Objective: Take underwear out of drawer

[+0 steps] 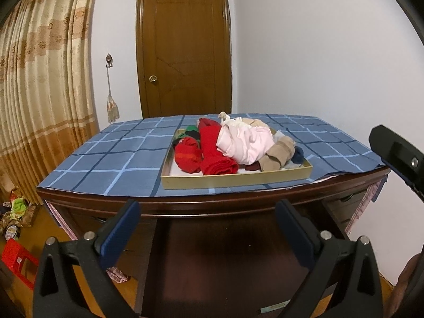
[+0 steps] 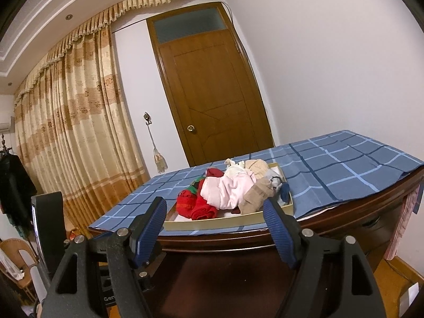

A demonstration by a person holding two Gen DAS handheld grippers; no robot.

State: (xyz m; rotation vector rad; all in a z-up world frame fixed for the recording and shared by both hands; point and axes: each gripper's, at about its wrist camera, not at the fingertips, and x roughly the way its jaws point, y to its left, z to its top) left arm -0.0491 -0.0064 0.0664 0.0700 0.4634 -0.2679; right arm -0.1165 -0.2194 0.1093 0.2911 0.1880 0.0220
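Note:
A shallow gold-rimmed drawer tray [image 1: 235, 179] sits on the blue checked tablecloth [image 1: 111, 156], heaped with clothes: pale pink underwear [image 1: 246, 143] on top, red rolled garments [image 1: 212, 156] to its left, beige stockings [image 1: 278, 153] to its right. My left gripper [image 1: 208, 214] is open and empty, below and in front of the table edge. My right gripper [image 2: 216, 214] is open and empty, just short of the tray's front rim [image 2: 212, 224]; the pink underwear [image 2: 230, 188] lies beyond it. The right gripper also shows at the right edge of the left wrist view [image 1: 397, 156].
The dark wooden table [image 1: 212, 206] stands before a brown door [image 1: 185, 53] and white walls. Curtains [image 1: 45, 92] hang on the left. A red stool [image 1: 18, 259] and clutter lie on the floor at left. A wicker chair [image 2: 16, 259] stands at lower left.

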